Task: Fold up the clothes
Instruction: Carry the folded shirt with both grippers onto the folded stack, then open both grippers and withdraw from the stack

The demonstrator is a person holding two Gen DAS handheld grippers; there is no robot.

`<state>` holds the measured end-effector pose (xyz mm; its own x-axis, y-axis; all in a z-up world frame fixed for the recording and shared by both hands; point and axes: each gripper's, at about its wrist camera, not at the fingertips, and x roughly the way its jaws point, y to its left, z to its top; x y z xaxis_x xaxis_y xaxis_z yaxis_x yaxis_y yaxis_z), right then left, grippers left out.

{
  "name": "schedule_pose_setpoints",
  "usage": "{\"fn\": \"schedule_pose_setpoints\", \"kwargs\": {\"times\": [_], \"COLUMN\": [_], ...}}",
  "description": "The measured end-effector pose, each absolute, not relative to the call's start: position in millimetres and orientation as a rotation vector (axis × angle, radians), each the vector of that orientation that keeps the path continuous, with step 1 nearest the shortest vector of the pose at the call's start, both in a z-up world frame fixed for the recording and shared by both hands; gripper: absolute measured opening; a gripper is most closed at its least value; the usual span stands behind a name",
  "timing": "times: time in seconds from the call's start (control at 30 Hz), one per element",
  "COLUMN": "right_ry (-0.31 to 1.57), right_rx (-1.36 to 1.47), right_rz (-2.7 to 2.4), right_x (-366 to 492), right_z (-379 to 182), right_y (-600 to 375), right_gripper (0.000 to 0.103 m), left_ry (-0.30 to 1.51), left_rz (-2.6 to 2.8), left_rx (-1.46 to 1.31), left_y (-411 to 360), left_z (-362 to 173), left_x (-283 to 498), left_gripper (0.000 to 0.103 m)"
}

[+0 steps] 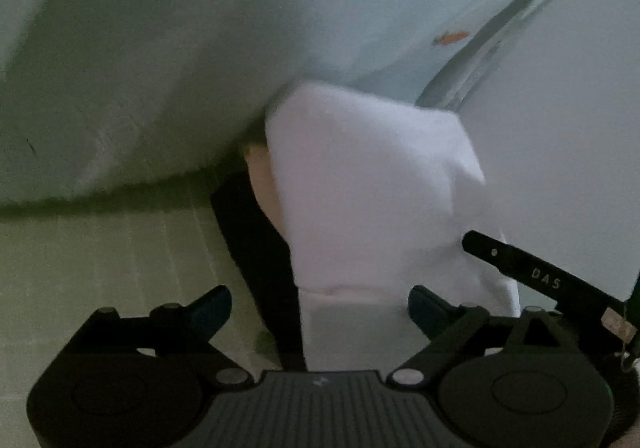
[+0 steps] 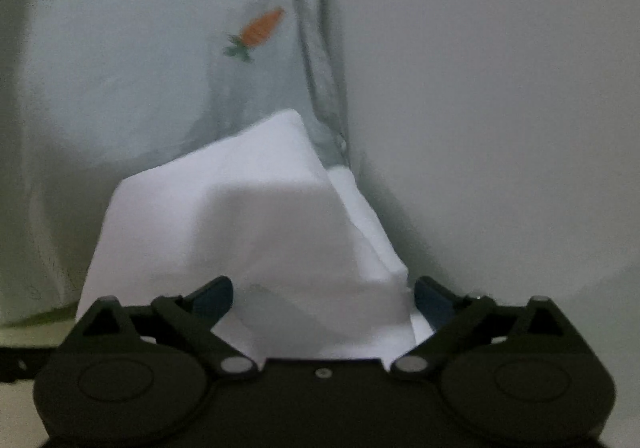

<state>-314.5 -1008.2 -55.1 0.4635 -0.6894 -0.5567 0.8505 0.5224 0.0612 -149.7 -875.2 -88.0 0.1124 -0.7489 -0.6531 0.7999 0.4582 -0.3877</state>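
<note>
1. Pale green counter fills the lower left of the left wrist view, with cloth spread over the rest of it.
2. Nearest each camera is a bunched piece of white cloth. It rises straight ahead of each gripper, between the spread blue finger pads.
3. On the left gripper the jaws stand wide and the cloth runs up the middle without visibly touching either pad, so I cannot tell whether anything is pinched lower down.
4. On the right gripper the jaws are equally wide; the cloth reaches the right pad's edge, but I see no clamping.
5. A black bar marked with letters crosses in from the left view's right edge, probably part of the other tool, which would put the two close together.
6. Beyond lies a pale blue shirt with a small carrot motif and a dark seam running away from the grippers, its long axis pointing ahead.
7. Neither gripper looks clearly nearer the shirt.
</note>
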Motion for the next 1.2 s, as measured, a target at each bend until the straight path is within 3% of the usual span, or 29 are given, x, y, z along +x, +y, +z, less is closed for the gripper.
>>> {"fn": "schedule_pose_setpoints", "kwargs": {"times": [0.3,0.47,0.77,1.2], "right_ry": [0.452,0.359,0.372,0.389], "right_rx": [0.149,0.265,0.357,0.367], "right_rz": [-1.046,-1.002,-1.056,-1.111], "right_x": [-333.2,-360.5,-408.4,-459.3], "right_z": [-4.9,1.7,-20.5,-24.7], "right_y": [-879.0,-809.6,-725.8,-652.6], "right_gripper": [0.101,0.102,0.103,0.103], "left_ry": [0.673,0.600,0.708,0.731], "left_rz": [-1.223,-1.272,-1.247,-1.236], "left_rx": [0.180,0.269,0.190,0.190], "left_y": [-781.3,-728.2,-656.7,-599.4], "left_z": [-29.7,-25.8,-45.9,-46.2], "left_x": [-207.9,-251.4,-302.0,-336.7], "left_gripper": [0.099,0.099,0.103,0.103]}}
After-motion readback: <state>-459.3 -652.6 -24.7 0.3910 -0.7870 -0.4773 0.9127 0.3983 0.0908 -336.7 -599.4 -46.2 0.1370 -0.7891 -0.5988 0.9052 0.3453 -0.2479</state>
